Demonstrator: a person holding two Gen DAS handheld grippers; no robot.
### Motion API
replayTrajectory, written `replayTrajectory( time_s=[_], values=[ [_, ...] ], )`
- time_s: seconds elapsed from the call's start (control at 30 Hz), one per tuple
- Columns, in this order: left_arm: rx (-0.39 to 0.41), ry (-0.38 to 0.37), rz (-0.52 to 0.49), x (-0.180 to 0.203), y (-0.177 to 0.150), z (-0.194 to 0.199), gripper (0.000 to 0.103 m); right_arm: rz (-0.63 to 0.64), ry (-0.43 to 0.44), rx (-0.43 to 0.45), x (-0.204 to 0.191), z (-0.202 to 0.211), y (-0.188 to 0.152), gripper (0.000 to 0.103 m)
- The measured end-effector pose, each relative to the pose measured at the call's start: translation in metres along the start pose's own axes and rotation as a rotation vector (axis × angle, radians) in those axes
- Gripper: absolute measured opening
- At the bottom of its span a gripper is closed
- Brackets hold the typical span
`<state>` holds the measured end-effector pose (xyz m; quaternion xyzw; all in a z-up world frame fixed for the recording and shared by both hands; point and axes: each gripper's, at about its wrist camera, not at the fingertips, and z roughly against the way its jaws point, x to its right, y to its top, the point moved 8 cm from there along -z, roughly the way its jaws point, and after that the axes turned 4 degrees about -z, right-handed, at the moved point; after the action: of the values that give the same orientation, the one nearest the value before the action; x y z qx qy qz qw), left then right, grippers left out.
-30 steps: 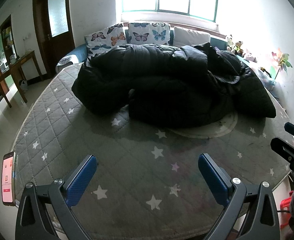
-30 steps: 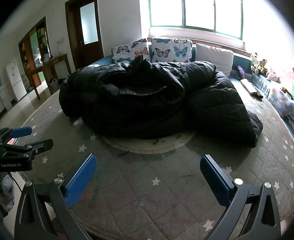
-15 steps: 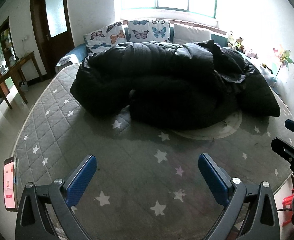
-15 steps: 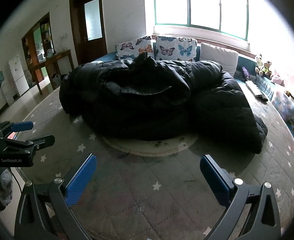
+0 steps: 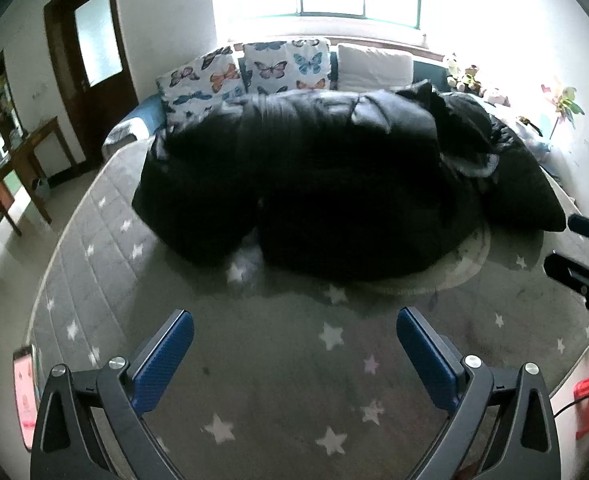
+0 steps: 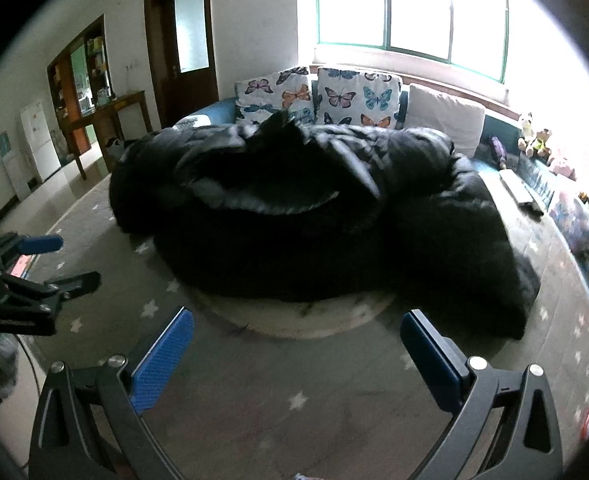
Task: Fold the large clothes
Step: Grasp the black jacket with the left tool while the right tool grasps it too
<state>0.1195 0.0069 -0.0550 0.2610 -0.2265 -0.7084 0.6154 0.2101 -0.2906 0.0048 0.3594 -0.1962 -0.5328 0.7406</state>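
The left gripper was spread wide, its blue pads far apart, holding nothing and touching nothing; it hung above the grey star-patterned bed cover near the front edge. A phone with a pink screen lay at the cover's left edge, just beside that gripper's left finger. The right gripper was likewise wide open and empty, poised over the same cover, with no cloth between its fingers.

The big black padded coat lay in a loose, puffy heap across the middle of the bed, well ahead of both grippers and apart from them. Its quilted cloth was rumpled into thick rolls, with one part spilling toward the right. A pale round mat showed from under the heap's near edge. Behind the coat, butterfly-print pillows and a plain white pillow leaned below the bright window.
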Motion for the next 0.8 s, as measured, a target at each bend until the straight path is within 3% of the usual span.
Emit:
replayTrajectory(
  time_s=[0.2, 0.33, 0.53, 0.67, 0.73, 0.77, 0.8],
  values=[
    [0.038, -0.013, -0.038, -0.005, 0.045, -0.001, 0.103, 0.001, -0.033, 0.012, 0.024, -0.014, 0.04, 0.103],
    [0.067, -0.051, -0.081, 0.005, 0.079, 0.001, 0.103, 0.006, -0.009, -0.008, 0.028, -0.031, 0.061, 0.103],
    [0.086, -0.081, -0.201, 0.041, 0.125, -0.012, 0.103, 0.085, -0.066, -0.047, 0.029, -0.078, 0.079, 0.092],
    [0.05, -0.09, -0.239, 0.058, 0.143, -0.042, 0.102, 0.094, -0.091, -0.097, 0.038, -0.104, 0.078, 0.07],
    [0.028, -0.084, -0.258, 0.061, 0.146, -0.057, 0.095, 0.079, -0.081, -0.121, 0.041, -0.111, 0.076, 0.057],
    [0.022, -0.083, -0.266, 0.063, 0.148, -0.063, 0.093, 0.069, -0.06, -0.125, 0.041, -0.111, 0.076, 0.036],
    [0.014, -0.082, -0.27, 0.064, 0.148, -0.069, 0.087, 0.067, -0.059, -0.129, 0.04, -0.109, 0.076, 0.023]
  ],
)
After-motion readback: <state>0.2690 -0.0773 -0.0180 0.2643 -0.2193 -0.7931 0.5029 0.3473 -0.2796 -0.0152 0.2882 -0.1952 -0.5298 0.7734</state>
